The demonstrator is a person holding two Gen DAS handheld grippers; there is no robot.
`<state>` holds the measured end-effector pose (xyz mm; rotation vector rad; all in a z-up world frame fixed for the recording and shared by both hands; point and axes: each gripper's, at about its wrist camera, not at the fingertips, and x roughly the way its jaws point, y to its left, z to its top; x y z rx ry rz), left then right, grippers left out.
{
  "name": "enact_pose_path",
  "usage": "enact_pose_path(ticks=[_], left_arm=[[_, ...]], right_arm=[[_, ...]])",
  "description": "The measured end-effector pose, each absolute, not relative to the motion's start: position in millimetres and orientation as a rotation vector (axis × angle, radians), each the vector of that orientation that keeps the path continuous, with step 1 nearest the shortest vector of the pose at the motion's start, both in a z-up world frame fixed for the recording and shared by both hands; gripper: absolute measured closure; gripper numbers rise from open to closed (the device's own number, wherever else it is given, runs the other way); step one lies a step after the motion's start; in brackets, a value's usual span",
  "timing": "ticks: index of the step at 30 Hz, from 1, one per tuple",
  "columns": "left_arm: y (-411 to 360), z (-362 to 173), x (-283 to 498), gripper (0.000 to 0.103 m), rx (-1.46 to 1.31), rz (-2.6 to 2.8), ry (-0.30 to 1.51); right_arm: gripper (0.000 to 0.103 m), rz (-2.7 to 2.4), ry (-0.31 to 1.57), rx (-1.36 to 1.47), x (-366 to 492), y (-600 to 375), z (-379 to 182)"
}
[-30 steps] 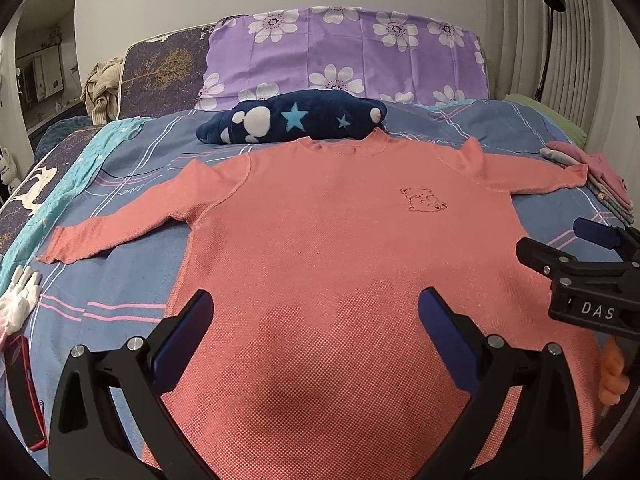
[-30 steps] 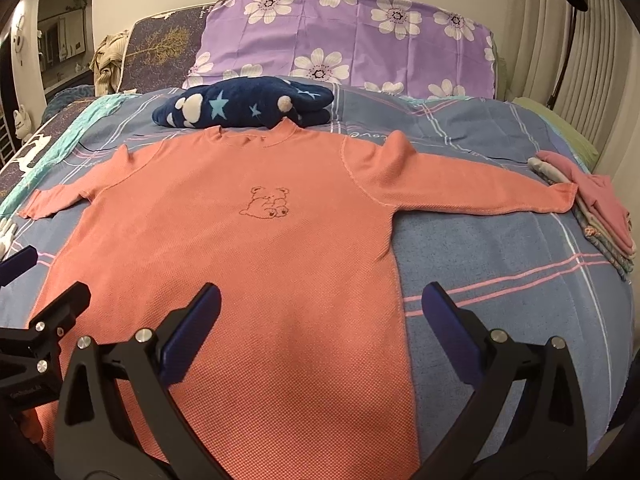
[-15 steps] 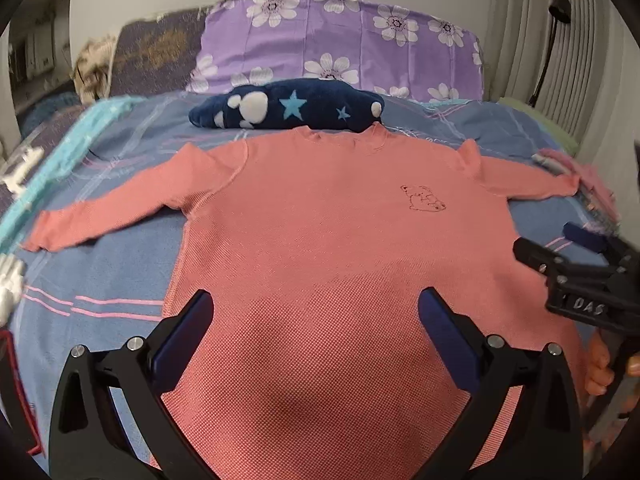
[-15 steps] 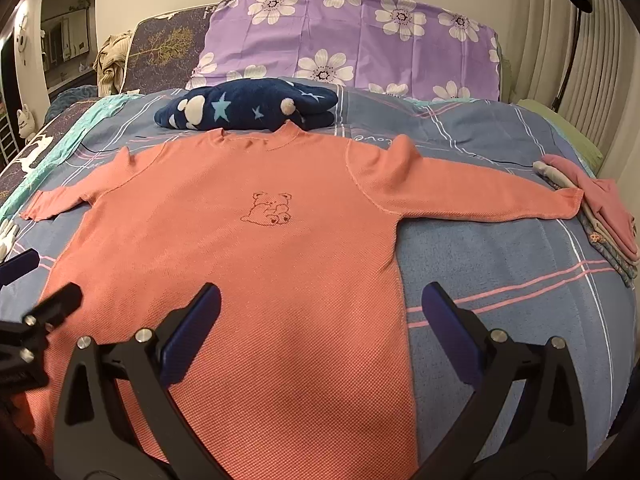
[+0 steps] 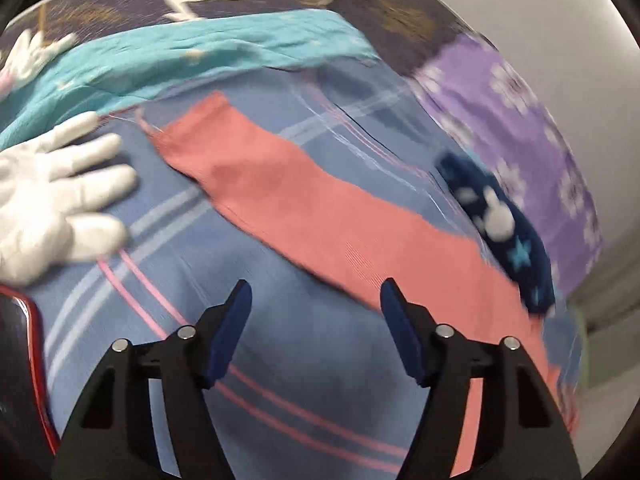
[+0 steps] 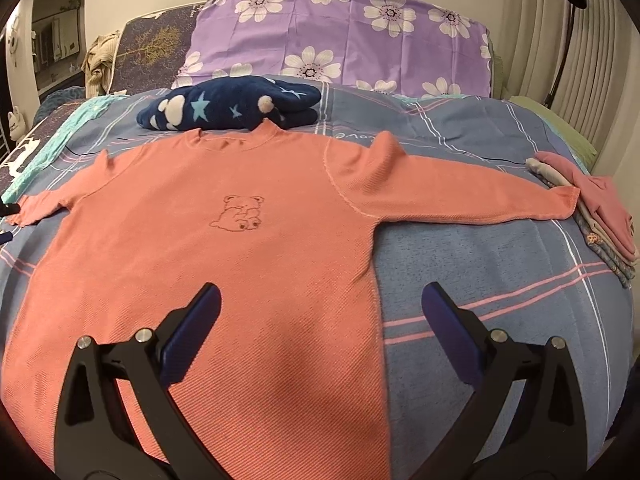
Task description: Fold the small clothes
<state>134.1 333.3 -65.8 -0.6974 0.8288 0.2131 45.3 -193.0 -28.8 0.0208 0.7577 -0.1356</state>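
A salmon long-sleeved sweater (image 6: 224, 272) with a small bear outline (image 6: 240, 214) lies flat on the blue checked bedsheet (image 6: 480, 264), both sleeves spread out. My right gripper (image 6: 320, 288) hangs open above the sweater's lower right side, nothing between its blue pads. The left wrist view is tilted and blurred. In it the left sleeve (image 5: 304, 200) runs diagonally, its cuff towards the upper left. My left gripper (image 5: 316, 286) hovers at the sleeve's near edge, jaws closing, with nothing pressed between the pads.
A white glove (image 5: 56, 192) lies left of the cuff beside a red-edged dark object (image 5: 24, 360). A navy star blanket (image 6: 232, 106) sits above the collar. A purple flower pillow (image 6: 340, 40) is behind. Folded clothes (image 6: 592, 208) are stacked by the right cuff.
My left gripper swung left from over the sweater's body to the left sleeve, rolled, and its jaws narrowed. The right gripper's view is nearly the same.
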Motion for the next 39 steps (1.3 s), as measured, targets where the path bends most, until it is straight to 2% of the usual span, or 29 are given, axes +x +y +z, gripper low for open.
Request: enact_pose_path(ticks=[6, 7, 9, 11, 12, 13, 19, 24, 30, 31, 33, 34, 35, 38, 39], left_arm=[[400, -83, 163, 0.038, -0.771, 0.405, 0.798], [406, -84, 165, 0.041, -0.79, 0.404, 0.788], [416, -86, 170, 0.055, -0.801, 0.407, 0.769], [421, -86, 182, 0.086, -0.778, 0.406, 0.772], [419, -85, 185, 0.094, -0.767, 0.405, 0.776], [416, -82, 188, 0.098, -0.746, 0.407, 0.778], [358, -24, 193, 0.098, -0.607, 0.282, 0.679], [225, 29, 198, 0.098, -0.394, -0.031, 0.635], [60, 33, 182, 0.097, -0.225, -0.417, 0.665], [32, 28, 177, 0.092, -0.183, -0.471, 0.676], [-4, 15, 168, 0.067, -0.111, -0.536, 0.685], [-19, 7, 162, 0.048, -0.066, -0.544, 0.687], [-27, 0, 157, 0.041, -0.028, -0.544, 0.685], [-32, -18, 144, 0.035, 0.113, -0.517, 0.674], [-26, -20, 143, 0.034, 0.134, -0.498, 0.67]], right_arm=[[0.002, -0.15, 0.78, 0.004, 56, -191, -34], [0.002, -0.151, 0.785, 0.001, 58, -190, -35], [0.002, -0.149, 0.793, 0.003, 61, -189, -37], [0.002, -0.14, 0.798, 0.01, 64, -187, -38], [0.002, -0.132, 0.798, 0.013, 64, -186, -38], [0.002, -0.122, 0.797, 0.014, 65, -185, -37], [0.002, -0.103, 0.779, 0.014, 63, -186, -34], [0.002, -0.103, 0.776, 0.057, 59, -194, -32], [0.002, -0.133, 0.774, 0.071, 50, -207, -34], [0.002, -0.14, 0.778, 0.083, 48, -211, -35], [0.002, -0.146, 0.782, 0.101, 46, -217, -37], [0.002, -0.148, 0.786, 0.11, 45, -221, -37], [0.002, -0.149, 0.793, 0.122, 44, -225, -38], [0.003, -0.119, 0.814, 0.148, 47, -232, -37], [0.01, -0.093, 0.824, 0.16, 50, -234, -36]])
